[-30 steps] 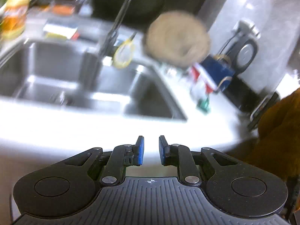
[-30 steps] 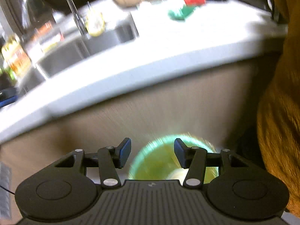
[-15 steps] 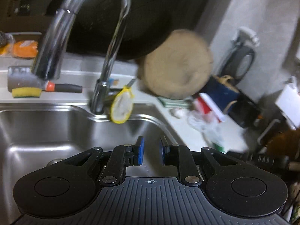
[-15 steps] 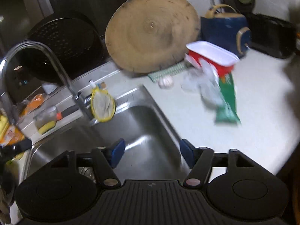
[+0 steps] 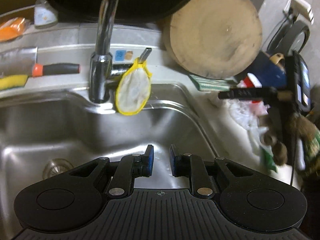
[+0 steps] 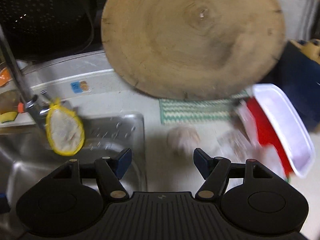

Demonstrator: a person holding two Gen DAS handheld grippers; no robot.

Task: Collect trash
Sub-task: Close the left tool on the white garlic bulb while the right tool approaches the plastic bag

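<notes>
A crumpled whitish wad (image 6: 183, 138) lies on the white counter just beyond my right gripper (image 6: 162, 159), which is open and empty. Clear crumpled plastic (image 6: 234, 140) lies right of the wad, beside a red-and-white tray (image 6: 280, 128). In the left wrist view the clear plastic (image 5: 246, 118) and a green wrapper (image 5: 269, 158) lie on the counter at right, partly hidden by the other gripper's arm. My left gripper (image 5: 160, 160) hangs over the steel sink (image 5: 60, 132), jaws a narrow gap apart, empty.
A round wooden board (image 6: 192, 38) leans on the wall over a green striped cloth (image 6: 198, 110). A tap (image 5: 104, 40) carries a yellow-rimmed mesh strainer (image 5: 134, 94). A knife (image 5: 54, 69) and sponge (image 5: 12, 81) lie behind the sink. A dark blue jug (image 6: 300, 76) stands far right.
Both grippers have risen from below the counter edge and moved forward. The right one has closed in on the wad and tray. The left one has moved over the sink basin.
</notes>
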